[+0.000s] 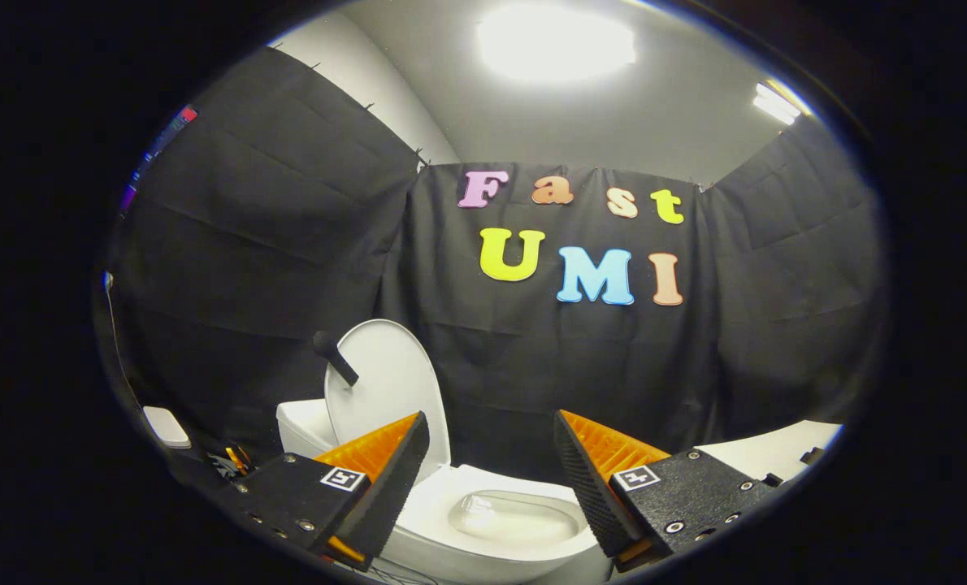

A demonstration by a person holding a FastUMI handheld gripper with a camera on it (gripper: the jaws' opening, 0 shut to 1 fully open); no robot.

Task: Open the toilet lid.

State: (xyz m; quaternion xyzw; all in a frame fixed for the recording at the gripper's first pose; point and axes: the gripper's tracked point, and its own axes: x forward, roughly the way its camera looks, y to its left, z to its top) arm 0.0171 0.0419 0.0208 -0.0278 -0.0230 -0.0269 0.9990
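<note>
A white toilet (483,536) stands just ahead of and below my fingers, its bowl (516,516) showing between them. The white lid (386,390) stands upright, raised behind the seat and leaning back toward the white tank (305,426), beyond my left finger. A short dark handle (335,357) sticks out from the lid's upper left edge. My gripper (492,455) is open, with a wide gap between its fingers and nothing held. The left finger (386,479) partly covers the lid's lower part.
Black cloth walls close in the booth behind and on both sides of the toilet. A small white object (166,426) sits low at the left. A white surface (776,451) lies beyond the right finger. Ceiling lights (557,41) glare overhead.
</note>
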